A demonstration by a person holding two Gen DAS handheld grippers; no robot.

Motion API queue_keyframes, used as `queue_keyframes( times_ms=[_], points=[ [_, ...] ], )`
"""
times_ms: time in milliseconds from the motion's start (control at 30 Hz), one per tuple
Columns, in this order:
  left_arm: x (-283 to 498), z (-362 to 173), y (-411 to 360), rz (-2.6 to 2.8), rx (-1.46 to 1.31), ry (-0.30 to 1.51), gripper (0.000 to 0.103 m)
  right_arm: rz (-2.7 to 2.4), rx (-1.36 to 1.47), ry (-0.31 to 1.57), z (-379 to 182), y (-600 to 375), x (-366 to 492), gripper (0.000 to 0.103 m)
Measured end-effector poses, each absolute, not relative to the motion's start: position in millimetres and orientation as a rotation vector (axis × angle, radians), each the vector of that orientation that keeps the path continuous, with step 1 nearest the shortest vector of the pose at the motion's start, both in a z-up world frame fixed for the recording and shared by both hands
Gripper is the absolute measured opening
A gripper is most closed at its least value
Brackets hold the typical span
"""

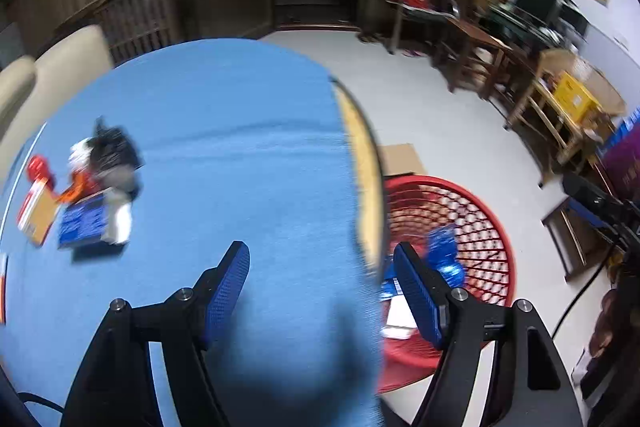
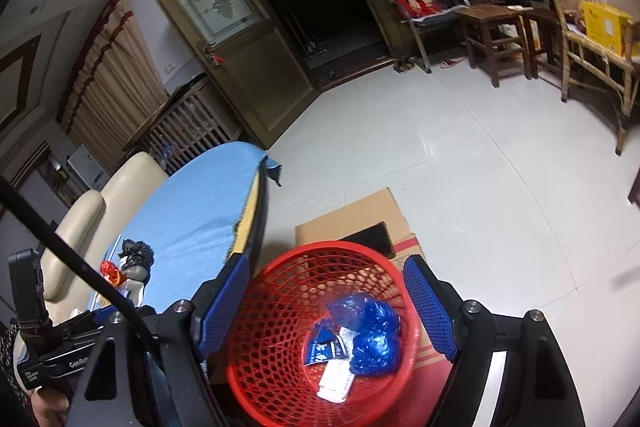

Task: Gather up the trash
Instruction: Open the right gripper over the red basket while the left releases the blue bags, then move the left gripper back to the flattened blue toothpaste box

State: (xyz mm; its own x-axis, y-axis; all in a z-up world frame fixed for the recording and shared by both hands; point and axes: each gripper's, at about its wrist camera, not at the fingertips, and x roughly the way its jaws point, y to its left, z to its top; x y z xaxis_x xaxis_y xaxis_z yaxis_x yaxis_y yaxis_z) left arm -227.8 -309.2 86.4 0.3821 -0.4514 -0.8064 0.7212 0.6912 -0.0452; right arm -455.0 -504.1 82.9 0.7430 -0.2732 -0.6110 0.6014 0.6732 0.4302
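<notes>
Left gripper: your left gripper (image 1: 322,291) hangs wide apart and empty over the right edge of the table (image 1: 240,115), one blue pad above the blue cloth, the other above the basket
Right gripper: your right gripper (image 2: 326,303) is spread wide with nothing between its pads, directly above the red mesh basket (image 2: 256,331)
Basket contents: two crumpled blue wrappers (image 2: 372,331), one flat blue packet (image 2: 324,349) and one white slip (image 2: 336,379) lie at the bottom
Trash left on table: one heap at the far left of the cloth, well apart from your left gripper; it blurs, but you can make out a black crumpled bag (image 1: 112,147), a red wrapper (image 1: 40,167), a blue box (image 1: 82,223), a white piece (image 1: 120,223) and a brown-and-red carton (image 1: 36,207)
Beside the basket: one cardboard box (image 2: 360,219) on the floor, touching the basket's far rim
In the way: the table edge stands just left of the basket; a black cable (image 2: 60,243) crosses the right wrist view
Further off: wooden chairs (image 2: 492,31) and a yellow box (image 2: 604,23) along the wall
</notes>
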Motion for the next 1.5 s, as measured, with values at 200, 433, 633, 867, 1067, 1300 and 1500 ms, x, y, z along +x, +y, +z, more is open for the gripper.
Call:
queue_keyframes(
  times_ms=[200, 433, 633, 867, 1067, 1300, 1500],
  points=[
    [-205.9, 80.0, -254.5, -0.697, 0.261, 0.918, 0.075, -0.490, 0.615, 0.560, 93.1, -477.7, -433.0, 0.082],
    [-186.0, 65.6, -203.0, -0.628, 0.182, 0.939, 0.075, -0.474, 0.550, 0.577, 105.4, -450.9, -418.8, 0.082],
    [-168.5, 53.6, -162.7, -0.557, 0.112, 0.962, 0.075, -0.483, 0.516, 0.575, 117.8, -438.8, -416.5, 0.082],
    [-151.8, 43.7, -126.0, -0.471, 0.050, 0.975, 0.075, -0.467, 0.491, 0.588, 123.6, -425.4, -403.5, 0.082],
    [-147.2, 36.3, -108.3, -0.420, 0.039, 0.979, 0.075, -0.438, 0.487, 0.600, 121.4, -414.3, -388.2, 0.082],
    [-143.9, 27.2, -95.5, -0.378, 0.047, 0.982, 0.075, -0.361, 0.471, 0.651, 106.7, -389.3, -352.6, 0.082],
    [-135.3, 27.3, -89.4, -0.366, 0.028, 0.991, 0.075, -0.262, 0.439, 0.712, 89.2, -359.2, -313.0, 0.082]
  ],
)
